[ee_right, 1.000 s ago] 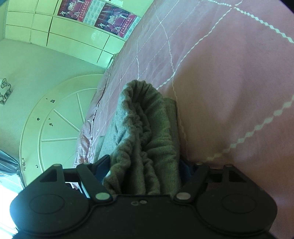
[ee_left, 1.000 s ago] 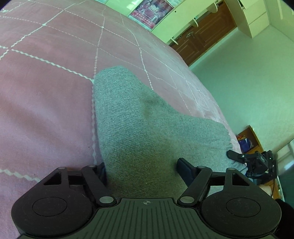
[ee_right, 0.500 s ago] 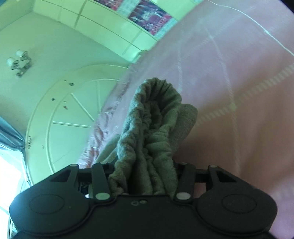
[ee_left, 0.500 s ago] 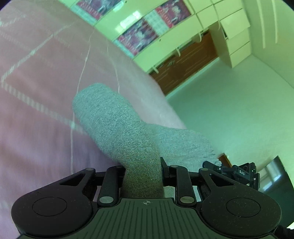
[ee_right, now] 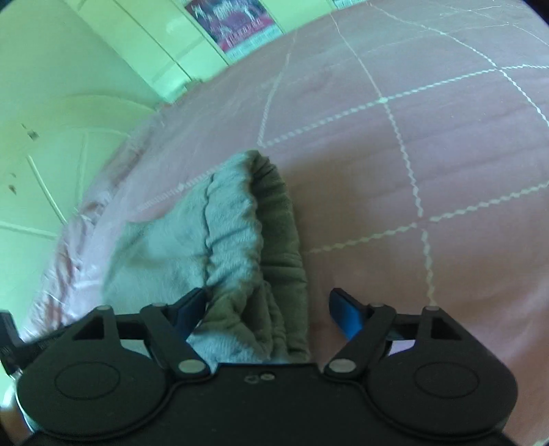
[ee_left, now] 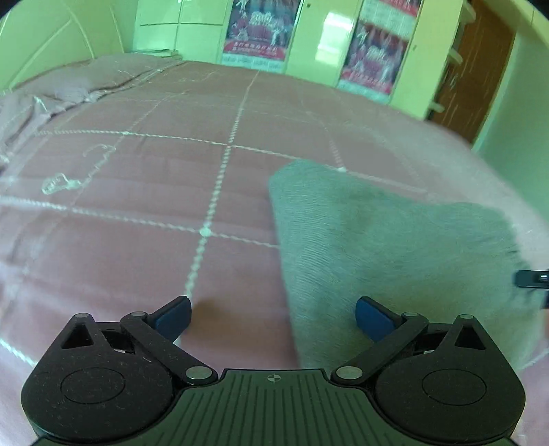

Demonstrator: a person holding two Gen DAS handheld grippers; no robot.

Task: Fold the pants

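Grey knit pants (ee_left: 387,247) lie folded on the pink quilted bedspread (ee_left: 144,192). In the left wrist view they lie to the right. My left gripper (ee_left: 272,315) is open, its right finger over the cloth's near edge and its left finger over bare bedspread. In the right wrist view the gathered elastic waistband (ee_right: 247,247) runs away from me. My right gripper (ee_right: 269,308) is open, with the waistband lying loose between the fingers, against the left one. Its tip shows at the right edge of the left wrist view (ee_left: 532,278).
The bedspread (ee_right: 429,154) has a white stitched grid. Green cabinet doors with posters (ee_left: 260,31) stand beyond the bed. A brown door (ee_left: 473,68) is at the far right. A rounded headboard (ee_right: 44,164) is on the left in the right wrist view.
Both grippers held the pants shut half a second ago and have now opened. The cloth has dropped flat onto the bed. Both cameras have swung to level views.
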